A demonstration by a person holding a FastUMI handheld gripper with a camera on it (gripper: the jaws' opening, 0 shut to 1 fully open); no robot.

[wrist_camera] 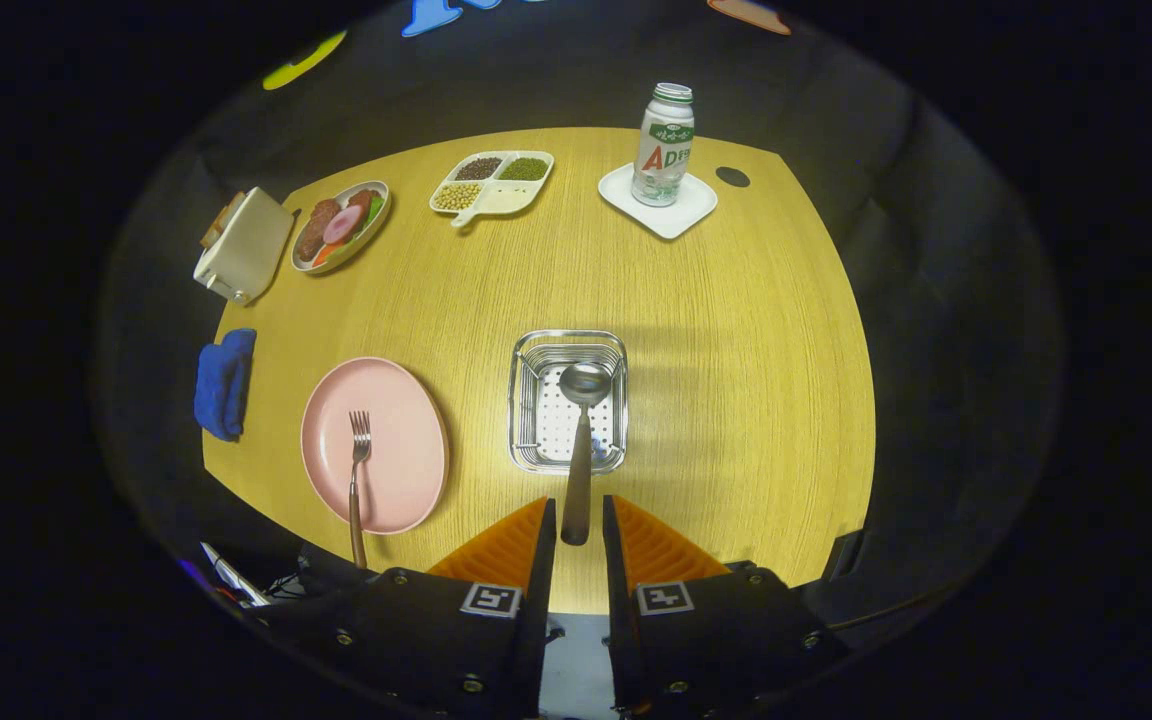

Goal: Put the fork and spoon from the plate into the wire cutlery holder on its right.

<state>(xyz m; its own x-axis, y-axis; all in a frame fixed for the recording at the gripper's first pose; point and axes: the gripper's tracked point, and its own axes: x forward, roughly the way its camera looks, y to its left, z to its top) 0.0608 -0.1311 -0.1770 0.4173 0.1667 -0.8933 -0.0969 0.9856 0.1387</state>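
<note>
Our claw (577,525) is clenched on the spoon (579,440), both orange fingers (511,548) pressing on the dark handle near its end, so that the spoon runs straight ahead from between them. Its bowl hangs over the wire cutlery holder (568,341), which stands on the worktop (736,380) just ahead of the fingertips — from this angle we cannot tell whether the bowl is already below the rim or only above it, and the spoon does not look to be resting on the perforated bottom.

So we judge the task roughly a third to half done: the spoon is off the plate and lined up with the holder, but not yet let go. What is left for it is the lowering and the release.

The fork (357,480) has not been dealt with — it lies on the pink plate (406,440) ahead and to the left of the claw, tines pointing away from us, handle reaching past the plate's near rim toward us. It will need its own pick-up and the same short carry to the right.

Farther out, well beyond the holder, we see a bottle (664,143) on a white square coaster (691,212), a divided tray of beans (492,182), a plate of food (340,225), a toaster (243,246) and, left of the pink plate, a blue cloth (224,382).
</note>
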